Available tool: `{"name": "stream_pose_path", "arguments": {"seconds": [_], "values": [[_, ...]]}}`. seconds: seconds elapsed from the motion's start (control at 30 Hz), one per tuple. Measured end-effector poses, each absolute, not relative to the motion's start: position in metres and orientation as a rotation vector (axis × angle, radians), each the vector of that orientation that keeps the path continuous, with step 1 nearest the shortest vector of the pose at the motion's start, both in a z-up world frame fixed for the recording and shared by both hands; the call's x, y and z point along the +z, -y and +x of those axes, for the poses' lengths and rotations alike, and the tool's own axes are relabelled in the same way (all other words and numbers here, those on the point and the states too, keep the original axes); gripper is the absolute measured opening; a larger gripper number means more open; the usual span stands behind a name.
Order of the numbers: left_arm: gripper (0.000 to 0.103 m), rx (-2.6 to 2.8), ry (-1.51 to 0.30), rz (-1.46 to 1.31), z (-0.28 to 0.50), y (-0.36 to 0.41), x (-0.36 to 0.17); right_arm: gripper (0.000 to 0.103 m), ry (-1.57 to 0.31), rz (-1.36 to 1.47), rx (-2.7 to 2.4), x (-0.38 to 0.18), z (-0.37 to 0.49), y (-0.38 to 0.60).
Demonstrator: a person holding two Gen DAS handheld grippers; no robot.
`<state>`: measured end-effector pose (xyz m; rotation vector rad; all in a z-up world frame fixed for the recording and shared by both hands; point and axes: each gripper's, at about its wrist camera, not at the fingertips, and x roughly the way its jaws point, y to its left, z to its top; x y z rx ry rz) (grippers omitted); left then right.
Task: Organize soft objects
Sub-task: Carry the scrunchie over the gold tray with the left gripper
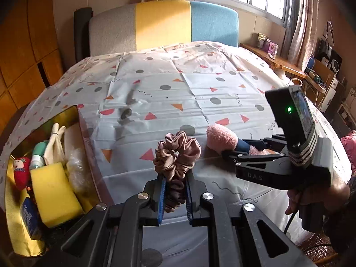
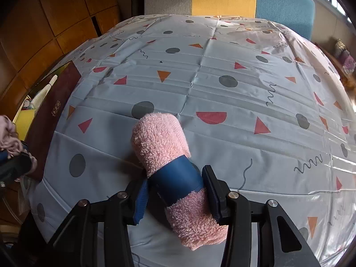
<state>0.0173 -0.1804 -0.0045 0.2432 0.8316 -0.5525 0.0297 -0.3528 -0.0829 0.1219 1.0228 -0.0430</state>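
Left gripper [image 1: 174,197] pinches the scrunchie [image 1: 176,155] aloft, box [image 1: 13,204] next, while the right gripper [image 2: 175,194] straddles the rolled pink towel [image 2: 171,166], pads seemingly touching.

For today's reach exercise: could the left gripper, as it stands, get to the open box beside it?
Probably yes: the left gripper, shut on the scrunchie, has nothing between it and the open-topped box.

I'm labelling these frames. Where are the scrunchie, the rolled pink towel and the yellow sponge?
scrunchie [image 1: 176,153], left wrist view, on its gathered satin loop.
rolled pink towel [image 2: 159,133], right wrist view, on its upper terry end.
yellow sponge [image 1: 54,191], left wrist view, on its broad face.
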Motion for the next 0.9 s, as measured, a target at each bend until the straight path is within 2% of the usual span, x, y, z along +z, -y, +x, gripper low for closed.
{"name": "stream_pose_path", "arguments": {"seconds": [0.4,0.9], "values": [[0.014,-0.455,-0.732,0.168,0.006,0.133,0.04,0.047,-0.907,-0.026,-0.111,-0.093,0.022,0.336],[0.014,-0.303,-0.721,0.08,0.013,0.062,0.046,0.048,-0.881,-0.041,-0.141,-0.095,0.019,0.334]]}}
